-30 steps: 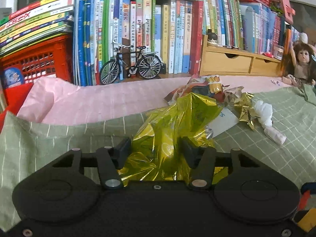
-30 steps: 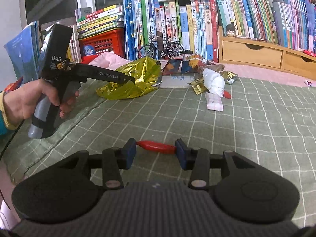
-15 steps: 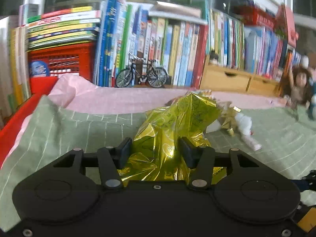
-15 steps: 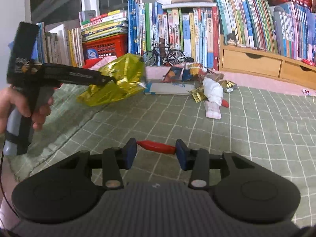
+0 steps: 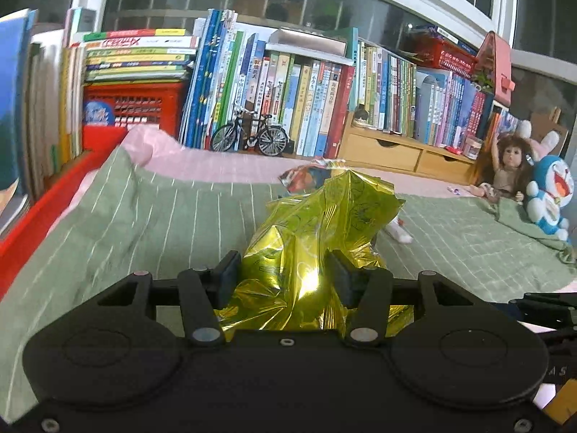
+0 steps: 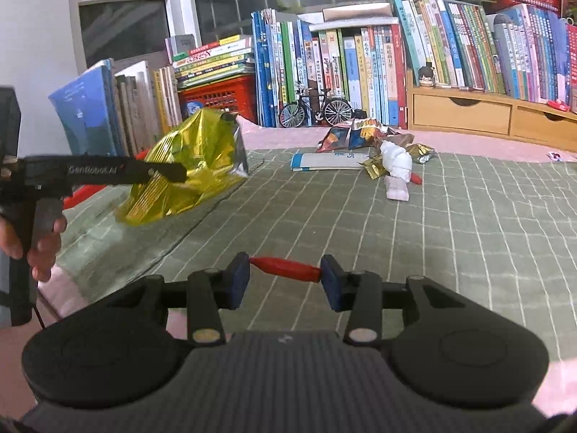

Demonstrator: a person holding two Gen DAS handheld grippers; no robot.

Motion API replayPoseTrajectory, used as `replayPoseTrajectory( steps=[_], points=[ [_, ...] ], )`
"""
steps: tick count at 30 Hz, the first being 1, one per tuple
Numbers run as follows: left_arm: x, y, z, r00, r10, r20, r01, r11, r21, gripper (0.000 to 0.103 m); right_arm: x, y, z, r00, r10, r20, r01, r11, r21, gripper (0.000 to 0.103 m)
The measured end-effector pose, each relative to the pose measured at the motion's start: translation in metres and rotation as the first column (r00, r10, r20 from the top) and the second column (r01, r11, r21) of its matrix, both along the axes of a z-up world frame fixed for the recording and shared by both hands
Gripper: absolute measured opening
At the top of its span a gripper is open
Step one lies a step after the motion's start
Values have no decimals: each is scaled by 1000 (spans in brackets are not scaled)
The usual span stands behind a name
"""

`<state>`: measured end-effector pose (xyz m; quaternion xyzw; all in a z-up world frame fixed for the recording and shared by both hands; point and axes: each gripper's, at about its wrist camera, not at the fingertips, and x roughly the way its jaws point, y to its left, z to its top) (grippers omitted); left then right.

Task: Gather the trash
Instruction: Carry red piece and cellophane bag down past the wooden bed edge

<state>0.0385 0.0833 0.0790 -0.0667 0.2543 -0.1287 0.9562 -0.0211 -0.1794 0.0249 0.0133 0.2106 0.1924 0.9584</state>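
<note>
Now: both tools loaded.
Left tool [image 5: 283, 276] clenches crumpled gold foil bag [image 5: 317, 238], raised above green checked cloth [image 6: 450, 223] at left; right tool [image 6: 285, 281] grips small red wrapper [image 6: 285, 269] near; trash pile [image 6: 378, 151] far.

We saw a shiny gold wrapper [image 5: 317, 238], a green cloth [image 6: 450, 223] with white squares, a small red thing [image 6: 285, 269], and blue pads [image 6: 236, 285].
</note>
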Motion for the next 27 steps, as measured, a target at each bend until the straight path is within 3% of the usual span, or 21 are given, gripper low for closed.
replayPoseTrajectory(
  steps=[15,27],
  points=[
    [-114,-3,-4,1000,-24,16,24,999,-32,51,-71,-10,-7,999,34,6,-34,999,5,49],
    [-183,-13,-21,993,-109,-49,107,993,-53,51,-118,-17,-27,999,46,-23,-45,998,32,49]
  ],
)
